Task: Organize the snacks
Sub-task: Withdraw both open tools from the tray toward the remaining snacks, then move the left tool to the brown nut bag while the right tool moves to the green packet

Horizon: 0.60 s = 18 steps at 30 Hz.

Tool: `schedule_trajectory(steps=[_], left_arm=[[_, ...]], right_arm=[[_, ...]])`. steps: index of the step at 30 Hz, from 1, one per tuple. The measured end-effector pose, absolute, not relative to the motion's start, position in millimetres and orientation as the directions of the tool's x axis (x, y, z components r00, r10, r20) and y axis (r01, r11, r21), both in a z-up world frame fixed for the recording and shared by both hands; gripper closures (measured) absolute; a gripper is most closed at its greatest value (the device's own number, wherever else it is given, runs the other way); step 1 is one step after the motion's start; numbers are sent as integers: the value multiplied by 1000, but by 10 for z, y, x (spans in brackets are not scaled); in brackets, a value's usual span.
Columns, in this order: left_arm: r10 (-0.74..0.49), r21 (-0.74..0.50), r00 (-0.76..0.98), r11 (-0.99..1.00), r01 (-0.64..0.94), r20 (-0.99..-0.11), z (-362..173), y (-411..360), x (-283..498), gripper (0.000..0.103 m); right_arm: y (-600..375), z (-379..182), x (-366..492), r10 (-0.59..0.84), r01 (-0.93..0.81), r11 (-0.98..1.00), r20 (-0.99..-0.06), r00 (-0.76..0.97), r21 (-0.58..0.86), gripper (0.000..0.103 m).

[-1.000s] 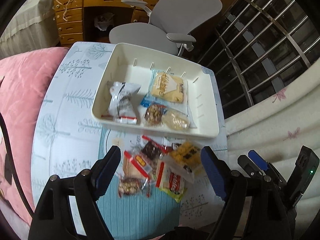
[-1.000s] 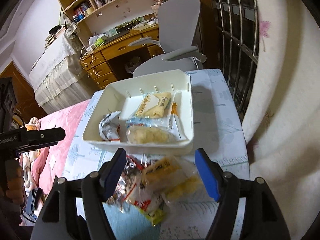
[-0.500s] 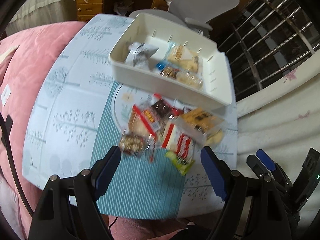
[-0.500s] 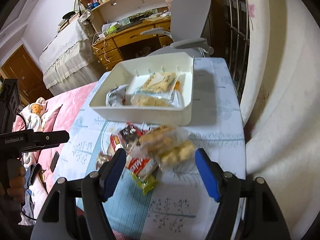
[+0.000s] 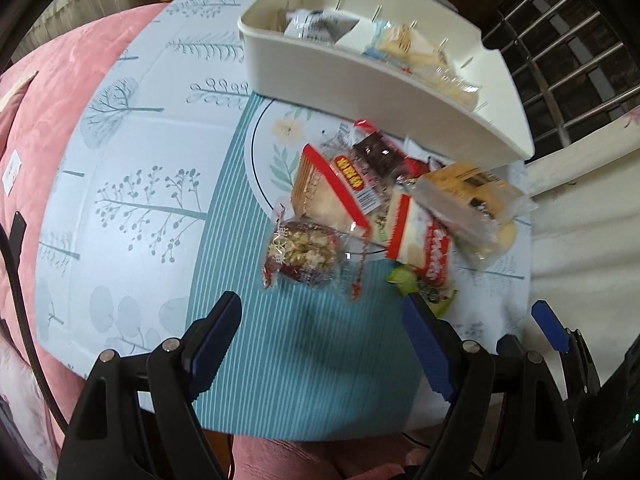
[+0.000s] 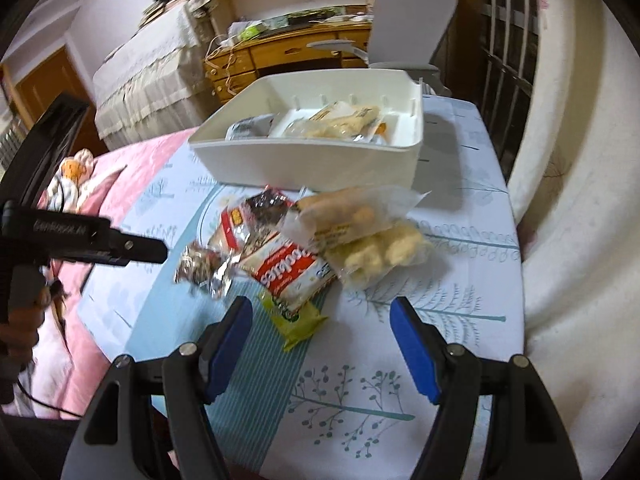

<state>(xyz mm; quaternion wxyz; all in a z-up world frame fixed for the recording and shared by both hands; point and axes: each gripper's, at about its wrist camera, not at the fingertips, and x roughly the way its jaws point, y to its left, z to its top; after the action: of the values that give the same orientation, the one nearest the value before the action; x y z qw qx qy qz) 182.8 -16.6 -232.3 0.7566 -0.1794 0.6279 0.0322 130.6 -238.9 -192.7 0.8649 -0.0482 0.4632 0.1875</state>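
Partly blurred snack pile (image 5: 384, 208), bin (image 5: 384, 92) contents seemingly half-hidden

Left gripper (image 5: 322, 322): jaws apart, empty, tilted steeply down. Right gripper (image 6: 322, 326): jaws apart, empty, angled down toward 12 o'clock.

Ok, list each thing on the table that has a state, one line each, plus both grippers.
White bin: upright, open-topped, partly filled with packets.
Nut snack packet: sealed, lying on the table, apart from the bin.
Red-and-white cookie packet: sealed, in the loose pile.
Clear pastry bag: sealed, resting on the pile.
Left gripper: open, empty.
Right gripper: open, empty.
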Motion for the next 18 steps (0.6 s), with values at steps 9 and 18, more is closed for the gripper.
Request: schedule_trajectory(steps=[9, 18], left_arm=[[-133, -166, 164, 964, -209, -978, -2728, -153, 2046, 22], [-139, -170, 159, 964, -206, -977, -2941, -141, 2198, 22]], right_arm=[[-2094, -2312, 1310, 239, -426, 905, -819, 521, -8, 32], [-1783, -2613, 1422, 191, -515, 850, -843, 502, -114, 32]])
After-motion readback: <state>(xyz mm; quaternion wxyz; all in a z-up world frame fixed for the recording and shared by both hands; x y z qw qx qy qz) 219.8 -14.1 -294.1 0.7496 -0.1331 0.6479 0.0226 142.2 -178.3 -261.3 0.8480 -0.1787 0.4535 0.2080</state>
